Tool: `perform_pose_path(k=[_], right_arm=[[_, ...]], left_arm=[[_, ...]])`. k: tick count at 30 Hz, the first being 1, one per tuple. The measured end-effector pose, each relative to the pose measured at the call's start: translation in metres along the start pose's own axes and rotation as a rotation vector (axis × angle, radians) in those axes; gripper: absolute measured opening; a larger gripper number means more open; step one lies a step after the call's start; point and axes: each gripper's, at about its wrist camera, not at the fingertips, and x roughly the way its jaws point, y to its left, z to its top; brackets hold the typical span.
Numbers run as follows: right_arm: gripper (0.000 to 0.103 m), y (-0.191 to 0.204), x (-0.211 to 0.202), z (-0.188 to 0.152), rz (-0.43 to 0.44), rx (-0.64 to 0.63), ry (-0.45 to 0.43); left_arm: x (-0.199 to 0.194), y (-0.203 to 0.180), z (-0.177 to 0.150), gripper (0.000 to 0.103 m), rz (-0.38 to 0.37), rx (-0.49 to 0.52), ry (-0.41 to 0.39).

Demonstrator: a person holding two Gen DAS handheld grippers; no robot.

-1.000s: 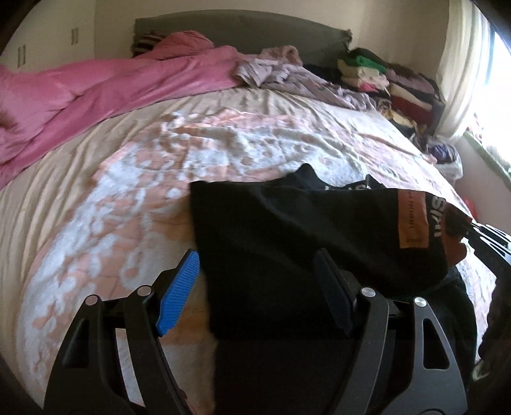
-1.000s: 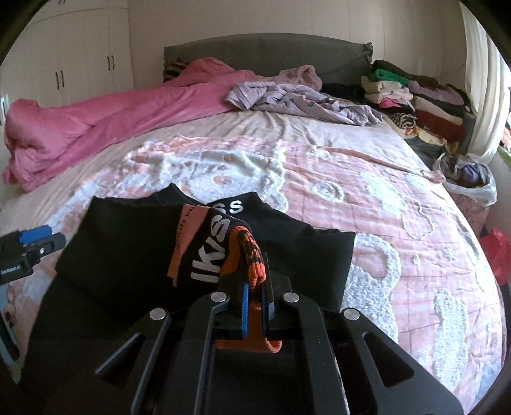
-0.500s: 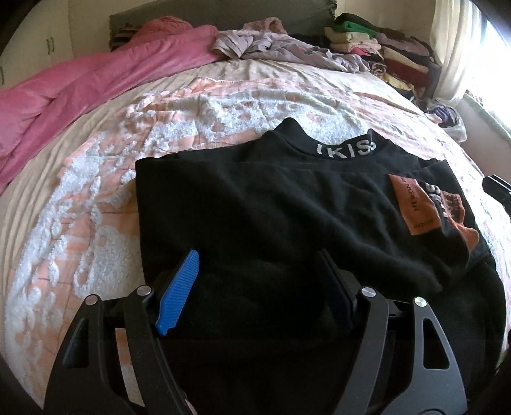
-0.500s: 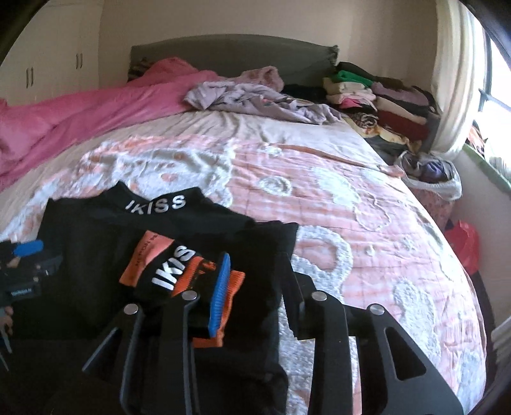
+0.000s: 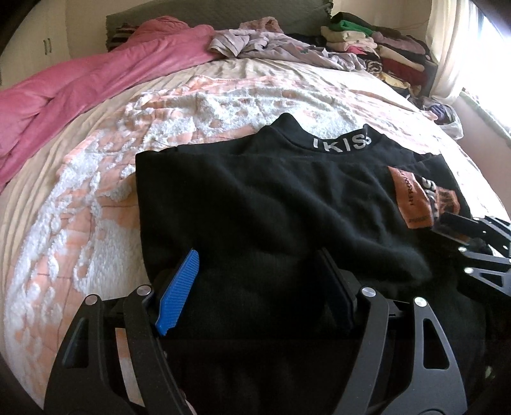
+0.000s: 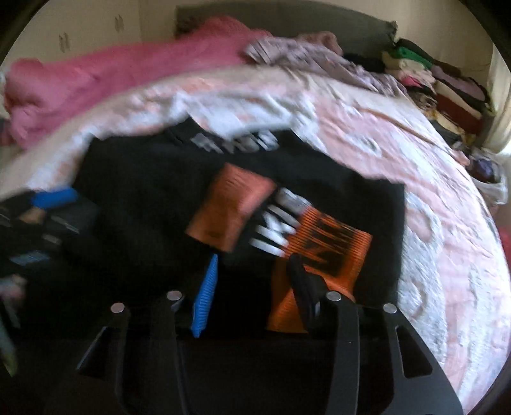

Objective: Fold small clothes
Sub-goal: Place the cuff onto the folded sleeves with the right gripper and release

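Sleeve drop looks done, so here's where I'm at with this black long-sleeve top with the grey lettered collar (image 5: 287, 204). It's lying flat on the pink-and-white textured bedspread (image 5: 105, 198), collar pointing away from me toward the grey headboard (image 5: 223, 12), hem end nearest my hands, so the long axis runs straight out from me. My right gripper (image 6: 252, 287) has just been opening and its jaws now stand roughly half apart; the orange ribbed cuff (image 6: 322, 255) lies just ahead of and under the right-hand finger, but the pads aren't pinching it as far as I can tell, and that view is pretty smeared. The sleeve with the orange patch (image 5: 412, 201) lies folded across the right side of the body. My left gripper (image 5: 262, 287) hangs over the lower left part of the top, jaws wide, black fabric beneath them, gripping nothing. Both grippers sit at the hem end, left one closer to the left edge, right one by the cuff. My guess is the next fold goes bottom-to-collar along that long axis, meaning each hand takes its own hem corner. Main worry is the loose sleeve sliding off when I lift.
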Motion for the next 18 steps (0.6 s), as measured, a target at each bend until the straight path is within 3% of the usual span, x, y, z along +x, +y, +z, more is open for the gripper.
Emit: perform_pose_path(k=[11,18], right_arm=[[0.052,-0.004,-0.011,-0.002,0.02,0.049,-0.014],[0.053,0.007,-0.032,-0.003,0.124,0.056,-0.065]], left_arm=[[-0.001,-0.001,-0.001,0.067,0.002,0.001,-0.007],[-0.01,0.0,-0.003,0.067,0.006,0.008,-0.022]])
